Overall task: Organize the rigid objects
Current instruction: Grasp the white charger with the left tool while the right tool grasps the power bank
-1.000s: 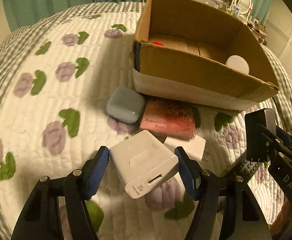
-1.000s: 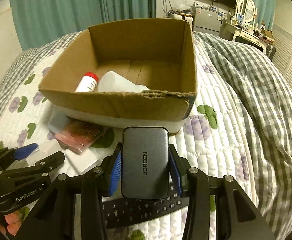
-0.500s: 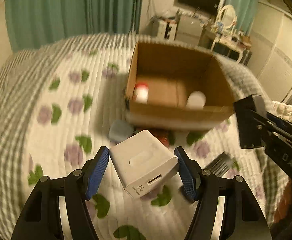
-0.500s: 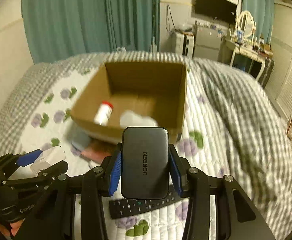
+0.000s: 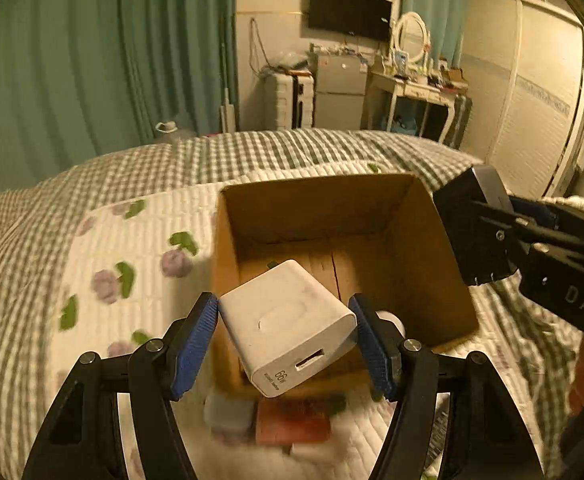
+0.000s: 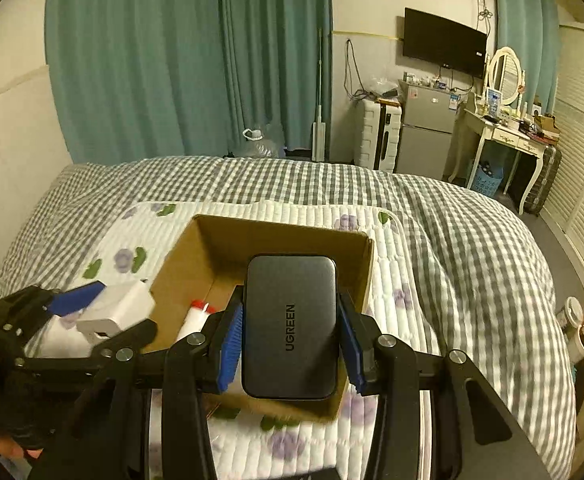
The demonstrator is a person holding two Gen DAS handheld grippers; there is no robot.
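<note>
The left gripper (image 5: pixel 286 330) clamps a white USB wall charger (image 5: pixel 288 322) between its blue pads, the block skewed so its port end with grey print faces the camera; it hangs over the near left corner of the open cardboard box (image 5: pixel 447 280). The right gripper (image 6: pixel 290 330) grips a dark grey UGREEN charger (image 6: pixel 290 326), rounded at the corners with the brand running along its face, held upright above the box's near wall. Inside the box lie a white bottle with a red cap (image 6: pixel 196 316) and a white round-topped object (image 5: pixel 389 318), both largely hidden by the grippers. A second ago both grippers sat low over the floral quilt (image 5: pixel 132 264) with the box ahead of them; now they are raised, looking down into it, and much more of the room shows beyond the bed. The items left on the quilt in front of the box, a pale grey case (image 5: pixel 228 412) and a reddish flat packet (image 5: pixel 292 424), are blurred, and the black remote control (image 5: pixel 437 432) is cut off behind the left gripper's right finger.
</note>
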